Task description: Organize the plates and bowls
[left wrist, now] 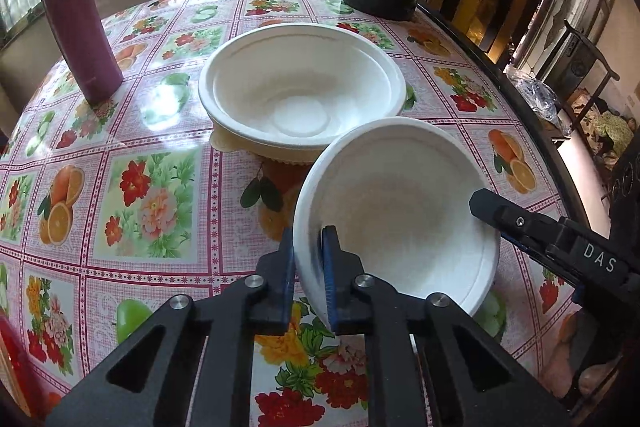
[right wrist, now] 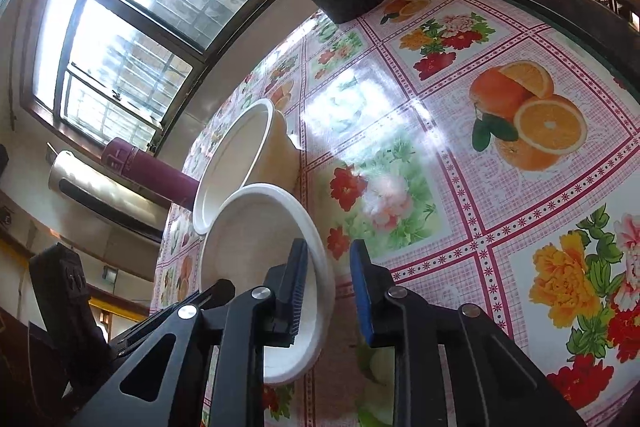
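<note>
One small bowl [left wrist: 396, 211] tilted leftward, left claw [left wrist: 308, 267] pinching rim, right claw [right wrist: 328, 291] spread, empty.

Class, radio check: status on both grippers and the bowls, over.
Left gripper shut on small bowl rim, bowl tilted. Right gripper open, straddling opposite rim. Large bowl ahead on tablecloth. Maroon flask off to side, path clear.
</note>
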Available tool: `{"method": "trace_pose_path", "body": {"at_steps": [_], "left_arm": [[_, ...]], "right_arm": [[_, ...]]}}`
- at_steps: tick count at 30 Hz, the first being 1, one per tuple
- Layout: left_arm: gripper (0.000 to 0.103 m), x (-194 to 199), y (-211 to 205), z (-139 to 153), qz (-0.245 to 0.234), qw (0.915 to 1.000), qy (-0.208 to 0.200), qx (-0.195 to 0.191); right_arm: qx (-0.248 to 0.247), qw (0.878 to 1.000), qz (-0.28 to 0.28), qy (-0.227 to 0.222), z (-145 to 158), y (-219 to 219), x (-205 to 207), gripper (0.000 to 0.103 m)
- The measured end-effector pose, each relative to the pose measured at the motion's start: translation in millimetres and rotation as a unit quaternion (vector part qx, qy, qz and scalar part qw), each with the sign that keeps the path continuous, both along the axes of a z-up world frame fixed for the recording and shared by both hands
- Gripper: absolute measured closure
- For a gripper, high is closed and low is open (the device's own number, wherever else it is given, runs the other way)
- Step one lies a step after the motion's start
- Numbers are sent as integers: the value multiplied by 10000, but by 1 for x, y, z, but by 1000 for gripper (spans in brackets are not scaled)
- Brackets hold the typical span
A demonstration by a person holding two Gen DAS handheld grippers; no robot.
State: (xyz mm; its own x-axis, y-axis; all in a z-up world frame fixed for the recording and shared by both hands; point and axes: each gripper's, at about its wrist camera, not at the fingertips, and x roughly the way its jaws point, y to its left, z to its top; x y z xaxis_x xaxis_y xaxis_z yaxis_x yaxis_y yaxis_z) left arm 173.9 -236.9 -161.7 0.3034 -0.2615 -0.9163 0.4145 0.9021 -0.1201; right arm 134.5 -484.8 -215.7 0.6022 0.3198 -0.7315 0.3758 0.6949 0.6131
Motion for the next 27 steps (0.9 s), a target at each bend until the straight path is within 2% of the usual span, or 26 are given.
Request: {"method": "trace_pose_path", "body": {"at_steps": [8,27], "left_arm": [[93,-6,0,3,-22,9998,-180,95],[91,-16,26,1,133,9998,-55,143]], "right_arm": [[-135,9999,79,9,0,4,4,84],[-299,9974,654,112,-9,29,22,84]]}}
